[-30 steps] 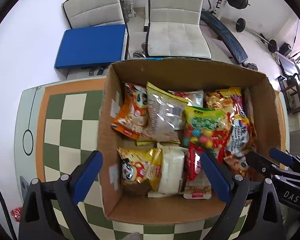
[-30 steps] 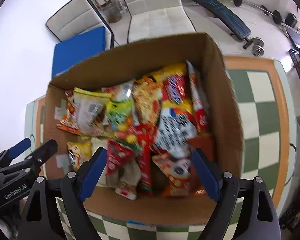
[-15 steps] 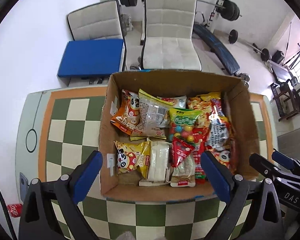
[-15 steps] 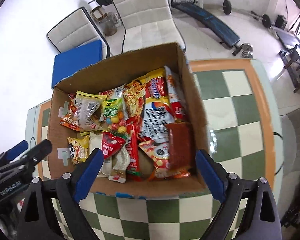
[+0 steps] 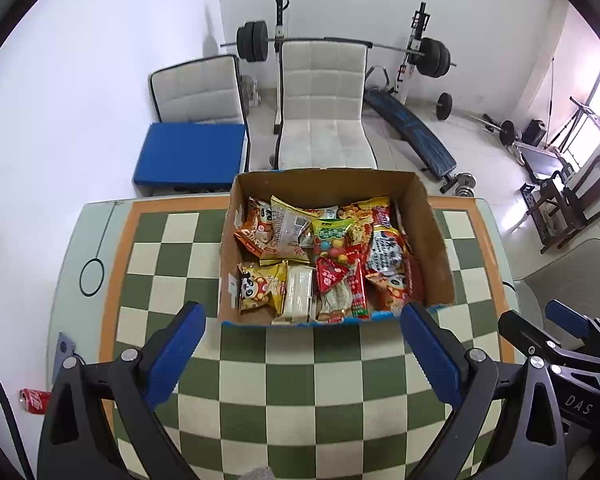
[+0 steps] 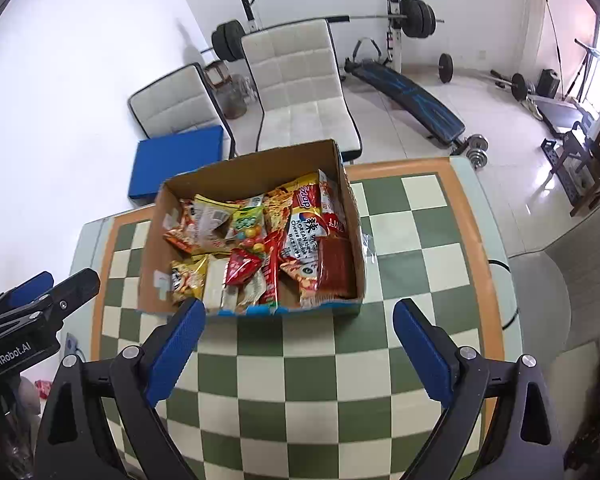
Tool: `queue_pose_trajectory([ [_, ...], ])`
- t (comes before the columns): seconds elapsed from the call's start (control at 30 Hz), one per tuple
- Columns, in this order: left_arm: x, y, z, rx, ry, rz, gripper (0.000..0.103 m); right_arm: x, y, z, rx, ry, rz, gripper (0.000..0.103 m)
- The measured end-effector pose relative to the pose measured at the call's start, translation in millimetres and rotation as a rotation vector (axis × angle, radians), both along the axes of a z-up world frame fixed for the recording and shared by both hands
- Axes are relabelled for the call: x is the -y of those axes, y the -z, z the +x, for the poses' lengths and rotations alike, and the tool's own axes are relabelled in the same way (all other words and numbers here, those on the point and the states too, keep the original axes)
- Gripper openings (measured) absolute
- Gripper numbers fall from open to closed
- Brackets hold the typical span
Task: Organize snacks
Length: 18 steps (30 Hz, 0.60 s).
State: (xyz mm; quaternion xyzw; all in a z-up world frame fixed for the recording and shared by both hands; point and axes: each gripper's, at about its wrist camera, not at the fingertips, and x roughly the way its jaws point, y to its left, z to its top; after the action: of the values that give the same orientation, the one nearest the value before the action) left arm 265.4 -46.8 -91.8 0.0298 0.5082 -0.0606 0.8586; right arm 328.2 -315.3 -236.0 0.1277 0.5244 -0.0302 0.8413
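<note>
Left wrist: red can [image 5: 32, 400] edge-cropped.

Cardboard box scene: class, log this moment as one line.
left gripper: open, empty | right gripper: open, empty | cardboard box: full of snacks | on checkered table

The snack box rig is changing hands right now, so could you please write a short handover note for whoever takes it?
Left gripper: open, nothing between its jaws, above the checkered table on the near side of the box.
Right gripper: open and empty, also on the near side of the box.
Cardboard box: stands on the table, packed with snack packets; a panda-print yellow bag lies at its near left corner.
Done: every snack in view is in the box; none lies loose on the table.
Left: apparently nothing more to pack; check whether the packets need tidying.
</note>
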Motion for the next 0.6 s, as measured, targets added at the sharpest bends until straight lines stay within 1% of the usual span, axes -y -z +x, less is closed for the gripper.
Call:
queue_pose_trajectory([
  [0.17,-1,-27,-34,0.038,-0.007,0.008,0.100,-6,-33,-42,0.049,-0.014,-0.012,0.097],
  [0.3,-1,-49,-61,0.072,-0.013,-0.005,0.100,-9,-61,-72,0.094,-0.019,-0.025,0.097],
  [0.43,2,-62,-83,0.096,-0.003,0.013,0.100,-12,-90,-101,0.143,-0.019,-0.044,0.098],
  [0.6,1,-75,-98,0.116,-0.001,0.015,0.100,-22,-113,-121,0.174,-0.052,-0.054,0.098],
])
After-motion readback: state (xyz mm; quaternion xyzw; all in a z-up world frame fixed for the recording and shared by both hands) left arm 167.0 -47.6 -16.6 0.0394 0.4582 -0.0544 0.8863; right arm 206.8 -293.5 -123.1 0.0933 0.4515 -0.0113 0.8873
